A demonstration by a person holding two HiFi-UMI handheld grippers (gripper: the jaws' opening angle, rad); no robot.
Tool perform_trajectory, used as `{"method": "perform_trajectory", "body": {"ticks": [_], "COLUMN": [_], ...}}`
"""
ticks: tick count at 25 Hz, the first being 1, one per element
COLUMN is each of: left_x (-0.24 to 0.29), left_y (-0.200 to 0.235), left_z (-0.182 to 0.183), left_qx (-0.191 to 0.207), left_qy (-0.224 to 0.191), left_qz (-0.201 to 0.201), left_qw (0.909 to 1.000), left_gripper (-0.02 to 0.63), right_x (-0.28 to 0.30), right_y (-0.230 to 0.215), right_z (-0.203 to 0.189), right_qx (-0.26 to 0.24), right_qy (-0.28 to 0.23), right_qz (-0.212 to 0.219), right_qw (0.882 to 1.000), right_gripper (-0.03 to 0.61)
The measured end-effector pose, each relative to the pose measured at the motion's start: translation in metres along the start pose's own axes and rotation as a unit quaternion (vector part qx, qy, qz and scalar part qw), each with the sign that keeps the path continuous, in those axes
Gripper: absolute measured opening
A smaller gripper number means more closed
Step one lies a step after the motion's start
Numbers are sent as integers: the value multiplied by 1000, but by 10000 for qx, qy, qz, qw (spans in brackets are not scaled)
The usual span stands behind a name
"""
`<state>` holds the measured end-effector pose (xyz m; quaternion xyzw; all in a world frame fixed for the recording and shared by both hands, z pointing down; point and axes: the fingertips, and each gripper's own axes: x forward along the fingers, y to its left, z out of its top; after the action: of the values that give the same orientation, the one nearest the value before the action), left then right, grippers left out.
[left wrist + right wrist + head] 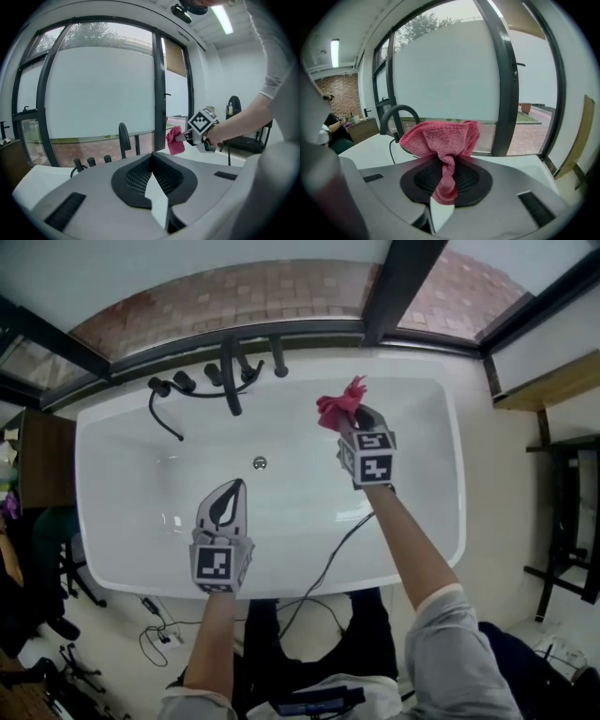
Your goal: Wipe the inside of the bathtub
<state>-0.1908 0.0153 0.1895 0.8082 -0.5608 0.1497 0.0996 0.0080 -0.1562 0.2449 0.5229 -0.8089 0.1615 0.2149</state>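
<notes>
A white bathtub (122, 521) fills the middle of the head view, with a round drain (260, 463) in its floor. My right gripper (353, 415) is held over the tub's far right part, shut on a pink cloth (338, 406) that sticks up bunched past its jaws. The right gripper view shows the pink cloth (440, 140) pinched between the jaws, its tail hanging down. My left gripper (229, 490) hovers over the tub's near middle, jaws closed and empty. In the left gripper view, the pink cloth (175, 139) and the right gripper show ahead.
Black taps and a shower hose (225, 381) sit on the tub's far rim. Dark window frames (394, 287) rise behind. A black cable (328, 563) hangs over the near rim. A shelf (548, 390) and black rack (572, 512) stand to the right.
</notes>
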Motion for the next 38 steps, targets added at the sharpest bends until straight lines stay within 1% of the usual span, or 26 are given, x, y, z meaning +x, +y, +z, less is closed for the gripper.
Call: {"method": "perform_trajectory", "body": {"ticks": [2, 4, 6, 8, 11, 14, 16, 18, 21, 26, 30, 34, 38], "left_x": [-20, -41, -62, -85, -121, -153, -169, -180, -199, -228, -255, -275, -307], "left_y": [5, 5, -2, -12, -34, -54, -65, -69, -68, -88, -106, -125, -136], "left_z": [20, 41, 60, 71, 86, 100, 106, 110, 112, 128, 124, 126, 123], "left_qx": [-47, -14, 215, 492, 544, 452, 368, 322, 135, 180, 172, 213, 261], "left_qy": [-107, -213, -297, -326, -351, -431, -424, -424, -452, -538, -597, -573, -478], "left_qz": [-57, -228, -543, -919, -1353, -1509, -1399, -1168, -789, -413, -233, 2, 68], "left_qw": [9999, 9995, 9979, 9940, 9887, 9866, 9886, 9917, 9958, 9975, 9978, 9981, 9985], "left_gripper": [6, 6, 6, 6, 6, 6, 6, 6, 6, 6, 6, 6, 6], "right_x": [-45, -97, -151, -204, -276, -331, -357, -374, -392, -429, -462, -481, -501], "right_y": [18, 36, 56, 79, 100, 100, 98, 95, 97, 81, 64, 46, 52], "right_z": [16, 28, 39, 49, 64, 69, 66, 59, 40, 17, 5, -2, -20], "right_qx": [-56, 53, 132, 80, 66, 259, 289, 297, 280, 60, -25, 18, 81], "right_qy": [-225, -353, -376, -359, -407, -566, -654, -724, -703, -693, -731, -802, -682], "right_qz": [65, 162, 288, 364, 210, -59, -84, -6, 173, 346, 336, 388, 408], "right_qw": [9997, 9992, 9988, 9987, 9989, 9980, 9974, 9969, 9970, 9970, 9968, 9960, 9968], "right_gripper": [52, 54, 54, 54, 52, 52, 52, 52, 54, 57, 58, 58, 58]}}
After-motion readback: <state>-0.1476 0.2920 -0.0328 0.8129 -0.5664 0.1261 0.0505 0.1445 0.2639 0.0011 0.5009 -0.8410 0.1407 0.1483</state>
